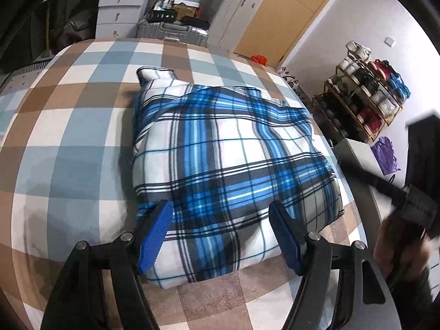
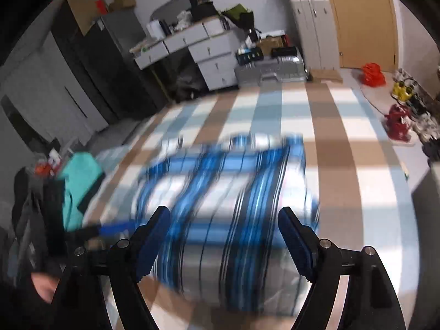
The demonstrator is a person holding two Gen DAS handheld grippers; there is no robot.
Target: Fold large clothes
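A blue, white and black plaid garment (image 1: pixel 220 143) lies folded into a thick rectangle on the checked brown, white and blue bed cover (image 1: pixel 82 126). My left gripper (image 1: pixel 220 206) stands open over the garment's near edge, one blue pad on each side and the cloth lying flat between them. In the right wrist view the same garment (image 2: pixel 220 181) is blurred, and my right gripper (image 2: pixel 224 211) hangs open above its near part with nothing pinched. The right tool shows as a dark blur (image 1: pixel 412 203) at the left view's right edge, with a hand (image 1: pixel 398 247) below it.
Silver suitcases (image 1: pixel 176 31) and white drawers (image 1: pixel 121 8) stand beyond the bed's far edge. A shoe rack (image 1: pixel 368 101) sits by the right wall. A teal cloth (image 2: pixel 79 181) lies at the bed's left side, and a red bag (image 2: pixel 371 74) is on the floor.
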